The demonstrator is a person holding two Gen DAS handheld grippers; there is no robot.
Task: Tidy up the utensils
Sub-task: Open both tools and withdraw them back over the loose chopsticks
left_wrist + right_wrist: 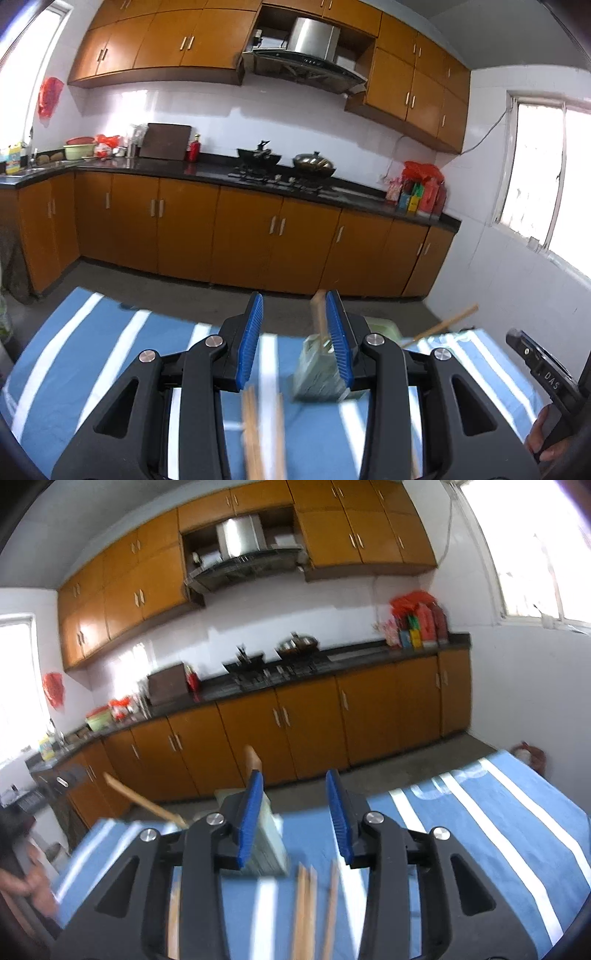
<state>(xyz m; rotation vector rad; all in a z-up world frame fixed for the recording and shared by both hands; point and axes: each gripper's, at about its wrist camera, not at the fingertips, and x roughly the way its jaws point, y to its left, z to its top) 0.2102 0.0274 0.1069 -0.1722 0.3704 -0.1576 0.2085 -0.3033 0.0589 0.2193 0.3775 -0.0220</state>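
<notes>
In the left wrist view my left gripper (295,299) is open over a blue-and-white striped cloth (92,350), with nothing between its blue pads. A green utensil holder (317,373) stands just ahead beside the right pad. One wooden handle (318,310) stands up out of it and a thinner stick (443,325) leans out to the right. Blurred wooden chopsticks (258,435) lie on the cloth below the jaws. In the right wrist view my right gripper (294,775) is open and empty. The holder (271,845) sits behind its left finger, and loose chopsticks (306,904) lie under the jaws.
A person's hand (546,439) grips a black handle (539,369) at the right edge of the left wrist view. Another hand (33,886) shows at the left of the right wrist view. Beyond the table's far edge are bare floor (166,288) and orange kitchen cabinets (243,236).
</notes>
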